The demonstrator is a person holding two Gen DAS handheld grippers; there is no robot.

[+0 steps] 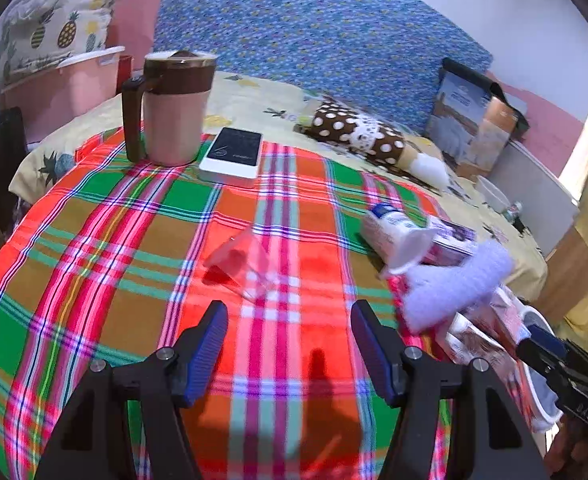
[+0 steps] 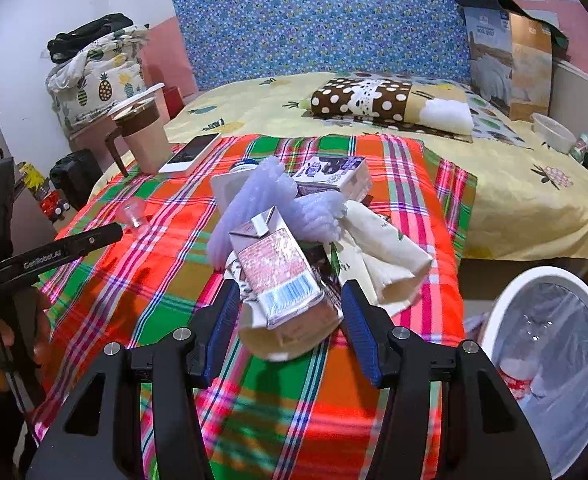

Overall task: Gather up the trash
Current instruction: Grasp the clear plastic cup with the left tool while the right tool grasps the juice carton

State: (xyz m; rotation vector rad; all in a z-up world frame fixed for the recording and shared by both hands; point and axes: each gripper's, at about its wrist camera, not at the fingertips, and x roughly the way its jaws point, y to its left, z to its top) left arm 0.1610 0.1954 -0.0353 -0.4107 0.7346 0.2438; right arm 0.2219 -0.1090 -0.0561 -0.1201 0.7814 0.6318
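Note:
My right gripper (image 2: 290,316) is shut on a pink drink carton (image 2: 282,280) at the near end of a trash pile on the plaid blanket (image 2: 134,300). In the pile lie lavender foam (image 2: 262,196), a purple carton (image 2: 329,172) and crumpled cream paper (image 2: 385,248). My left gripper (image 1: 292,324) stands open and empty just short of a clear plastic cup (image 1: 242,264) lying on its side. The pile (image 1: 453,284) is to its right, where the right gripper (image 1: 541,352) shows with the carton.
A white bin (image 2: 505,292) with a clear liner and a bottle inside stands on the floor at the right of the bed. A lidded mug (image 1: 174,120) and a phone (image 1: 234,152) sit at the blanket's far left. A dotted pillow (image 2: 365,100) lies behind.

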